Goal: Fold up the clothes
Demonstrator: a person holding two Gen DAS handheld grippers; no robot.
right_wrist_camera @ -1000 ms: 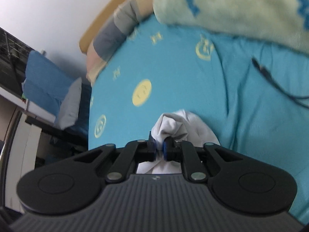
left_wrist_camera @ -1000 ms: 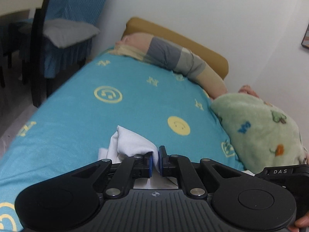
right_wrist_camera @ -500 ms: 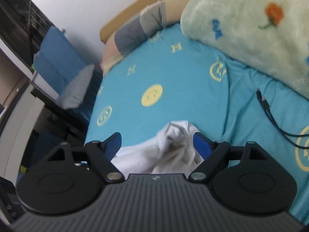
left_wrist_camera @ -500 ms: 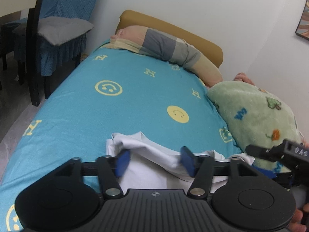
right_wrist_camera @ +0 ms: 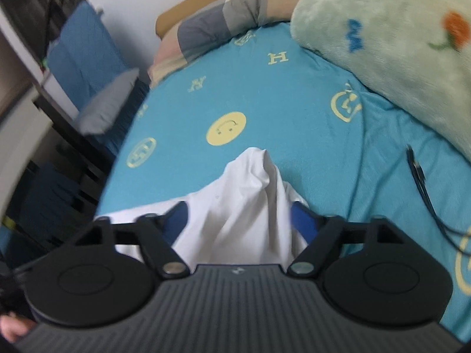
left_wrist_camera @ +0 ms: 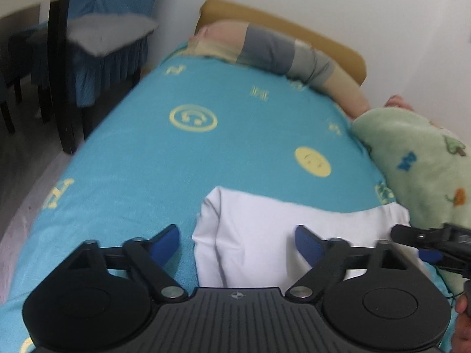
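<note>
Lying partly folded near the turquoise smiley-print bed sheet's (left_wrist_camera: pixel 235 135) near edge, white cotton garment (left_wrist_camera: pixel 265 235), one corner peaked, between wide-spread left gripper (left_wrist_camera: pixel 237 242) and right gripper (right_wrist_camera: pixel 238 220), neither gripping.

Bed with turquoise smiley-print sheet (left_wrist_camera: pixel 235 153), tan headboard (left_wrist_camera: pixel 282 26) against plain white wall (left_wrist_camera: pixel 323 3), striped grey-and-beige pillow (left_wrist_camera: pixel 276 50), green fleece blanket (left_wrist_camera: pixel 418 158) at wall side, dark chair with blue cover and grey cushion (left_wrist_camera: pixel 106 32), pale floor (left_wrist_camera: pixel 17 182)

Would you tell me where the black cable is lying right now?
In the right wrist view, the black cable lies on the blue sheet, right of the white garment, below the green blanket.
</note>
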